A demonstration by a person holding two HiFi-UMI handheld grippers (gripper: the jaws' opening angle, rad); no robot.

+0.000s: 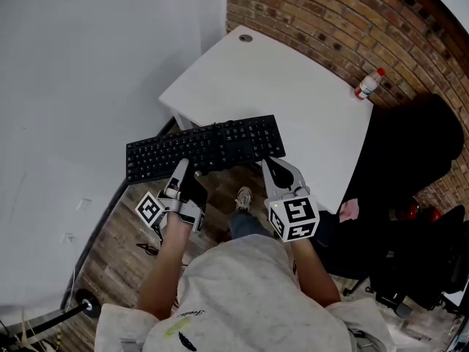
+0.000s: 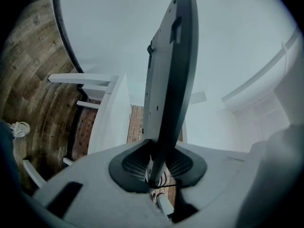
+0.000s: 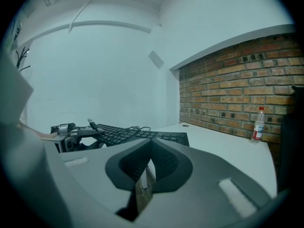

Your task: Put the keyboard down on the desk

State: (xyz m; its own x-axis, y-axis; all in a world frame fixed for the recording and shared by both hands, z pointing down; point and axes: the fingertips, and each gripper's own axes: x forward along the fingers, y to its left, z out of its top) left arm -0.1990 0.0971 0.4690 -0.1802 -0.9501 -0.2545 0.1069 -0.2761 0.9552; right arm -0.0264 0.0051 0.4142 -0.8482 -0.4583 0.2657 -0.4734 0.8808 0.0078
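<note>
Keyboard [image 1: 205,148]: black, full-size, keys up, roughly level. Its right end lies over the near left edge of the white table [image 1: 293,101]; its left end juts out past that edge, above the wood floor [image 1: 121,218]. Cannot tell whether the right end touches the table top.

Left tool [image 1: 187,171]: clenched on the keyboard's near long edge, left of centre. In the left gripper view the keyboard [image 2: 168,75] runs edge-on up from between the pads of the left tool [image 2: 159,170]; the grey underside with a folded foot faces left.

Right tool [image 1: 277,169]: just beside the keyboard's near right corner, at the table edge. In the right gripper view the pads of the right tool [image 3: 148,167] are closed together with nothing between them, and the keyboard [image 3: 137,134] lies ahead of them. A thin black cable [image 3: 126,127] is looped loosely on the keys.

Clearance: the table top beyond the keyboard is open white surface. A round grommet hole [image 1: 245,38] sits at the far corner. A clear bottle [image 1: 368,83] with a red cap stands at the far right edge, well apart from the keyboard, against the brick wall [image 1: 330,13]. A plain white wall [image 1: 88,64] bounds the left side. Black chair [image 1: 410,160] to the right of the table.

Markings: square black-and-white markers on both tool cubes. Key legends and the bottle's label are too small to read.
</note>
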